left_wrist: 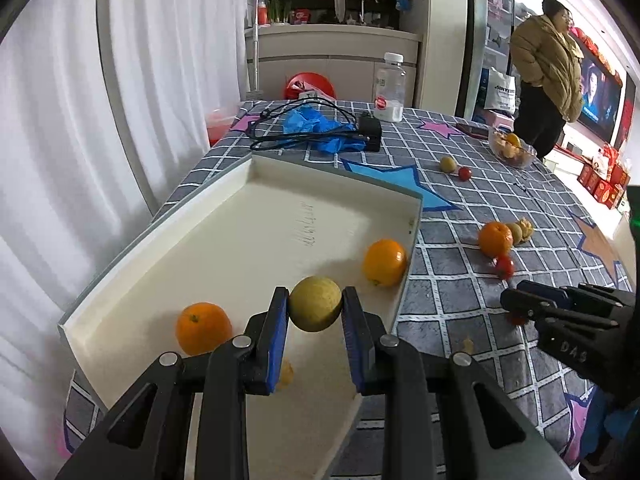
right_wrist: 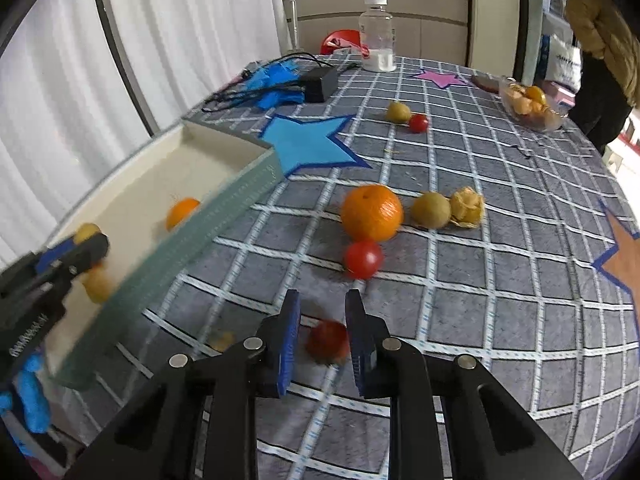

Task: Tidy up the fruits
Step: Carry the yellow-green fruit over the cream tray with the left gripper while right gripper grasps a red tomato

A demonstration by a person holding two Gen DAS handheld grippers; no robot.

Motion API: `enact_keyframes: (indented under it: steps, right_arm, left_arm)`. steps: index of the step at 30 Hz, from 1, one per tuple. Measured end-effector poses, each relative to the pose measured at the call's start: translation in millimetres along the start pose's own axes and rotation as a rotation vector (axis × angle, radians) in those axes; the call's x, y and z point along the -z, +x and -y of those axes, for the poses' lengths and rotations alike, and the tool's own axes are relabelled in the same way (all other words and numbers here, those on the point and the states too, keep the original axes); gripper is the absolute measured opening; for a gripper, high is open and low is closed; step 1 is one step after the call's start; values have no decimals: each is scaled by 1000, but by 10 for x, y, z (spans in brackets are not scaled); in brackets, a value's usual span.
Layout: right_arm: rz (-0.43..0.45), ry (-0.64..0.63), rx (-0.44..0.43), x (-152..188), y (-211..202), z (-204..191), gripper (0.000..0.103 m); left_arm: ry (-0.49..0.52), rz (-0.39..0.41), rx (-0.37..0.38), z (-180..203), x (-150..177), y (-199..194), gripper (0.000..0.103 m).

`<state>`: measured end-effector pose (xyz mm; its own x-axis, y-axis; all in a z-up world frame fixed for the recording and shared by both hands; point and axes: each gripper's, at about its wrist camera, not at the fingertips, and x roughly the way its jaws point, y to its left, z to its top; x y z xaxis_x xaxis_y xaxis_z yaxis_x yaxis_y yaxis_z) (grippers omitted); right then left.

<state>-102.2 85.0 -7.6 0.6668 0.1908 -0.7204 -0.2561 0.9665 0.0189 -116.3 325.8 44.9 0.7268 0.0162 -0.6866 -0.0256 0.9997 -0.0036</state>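
My left gripper is shut on a yellow-green round fruit and holds it above the white tray. Two oranges lie in the tray. My right gripper is open over the checked tablecloth, with a small red tomato lying between its fingers, blurred. Ahead of it lie another tomato, an orange, a green-brown fruit and a husked physalis. The right gripper also shows in the left wrist view.
Farther back lie a green fruit and a tomato. A glass bowl of fruit, a plastic bottle, a black adapter with cable and blue gloves stand at the table's far side. A person stands at the right.
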Motion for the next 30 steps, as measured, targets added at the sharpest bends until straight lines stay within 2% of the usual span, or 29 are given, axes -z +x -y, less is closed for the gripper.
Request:
enact_keyframes:
  steps: [11,16,18,19,20,22,25,26,28,30]
  right_arm:
    - [11,-42,-146,-369,38,-456,25]
    - [12,-79,-112,-429,78,-600,26]
    - [-12,-69,-75,-402,88,-516,56]
    - [-14,-61,-56,-360,78,-433,87]
    - [-3,-56,-27,-314,56,-359,91]
    - [6,-55,50,-197,26,-201,91]
    - [-16,-14,70,-58,45,11,90]
    - [-28,0,75,-13,71,70,78]
    - [-51,11,80,49,123,121,66]
    - [-33,-26,112,75,99,69,57]
  left_arm:
    - [-57,1,-39,-359,-93,49,29]
    - [-77,-12,-43,-482,-69,87,29]
    - [-77,-13,-40,-509,-56,92,29]
    - [-76,-13,-38,-518,-53,95,29]
    - [-76,-12,-34,-531,-48,96,29]
    - [-79,-9,-31,-546,-43,91,29]
    - [-87,-12,-20,-562,-52,122,29]
    - [-88,-14,-18,-558,-51,128,29]
    - [-88,-15,-16,-552,-52,137,29]
    - [-86,-18,-15,-545,-37,135,29]
